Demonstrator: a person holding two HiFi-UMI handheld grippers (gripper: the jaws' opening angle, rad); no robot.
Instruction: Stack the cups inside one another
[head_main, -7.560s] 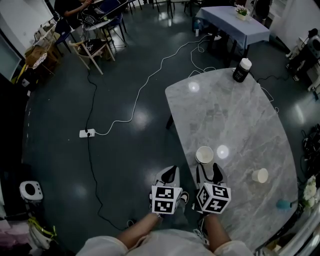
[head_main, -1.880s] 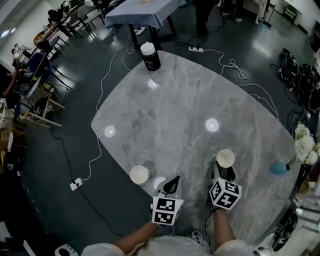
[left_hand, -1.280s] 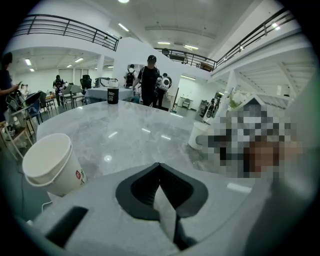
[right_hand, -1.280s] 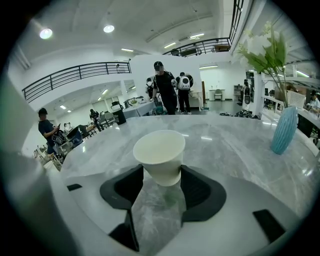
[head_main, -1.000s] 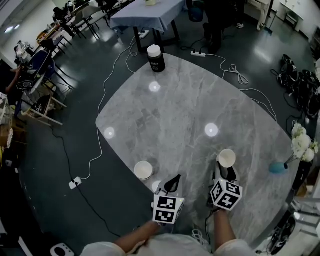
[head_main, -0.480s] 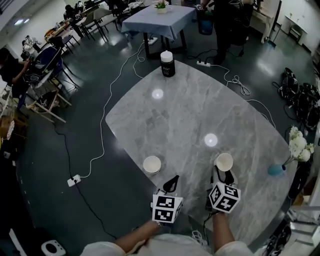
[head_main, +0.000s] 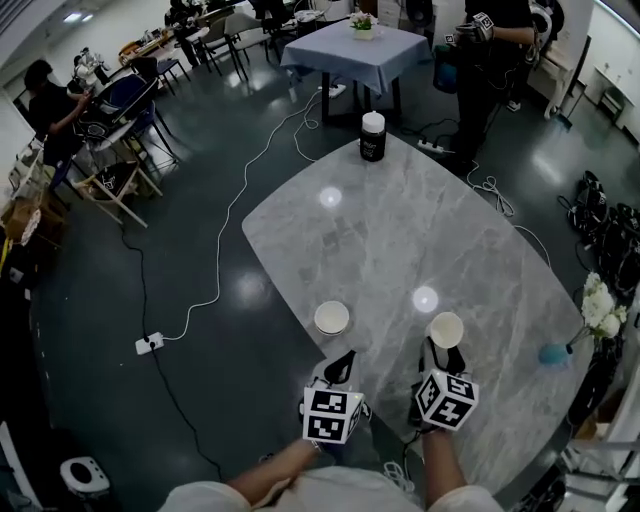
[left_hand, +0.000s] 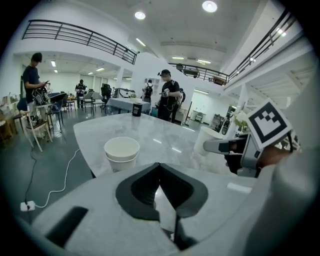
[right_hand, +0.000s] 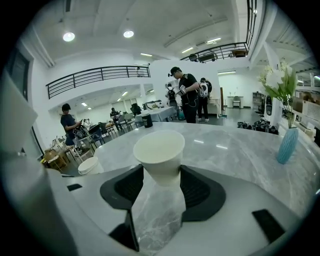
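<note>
Right jaws are clamped on the lower wall of a paper cup (right_hand: 159, 147), one pad on each side, mouth up. My read is that the right gripper (right_hand: 160, 174) grips low to leave the rim and upper wall free for nesting. I can't tell if the cup's base is off the marble table (right_hand: 240, 150).

On the left gripper (left_hand: 160, 167) the jaws are pressed together with nothing between them, so it is idle. The second cup (left_hand: 121, 152) stands upright, mouth up, just ahead of the left jaws and a bit to their left. From the right jaws it's off to the left and nearer. The cups are apart, not nested yet.

My call for the next move is to carry the held cup left and lower it into the standing one. The second cup sits close to the table edge, with floor beyond on its left, so a sideways knock could push it off. Better to come down from above.

Open marble lies ahead of both jaws and between them. A blue vase (right_hand: 286, 145) is well right of the right jaws and a dark canister (head_main: 372, 136) is far ahead, both out of the way.
</note>
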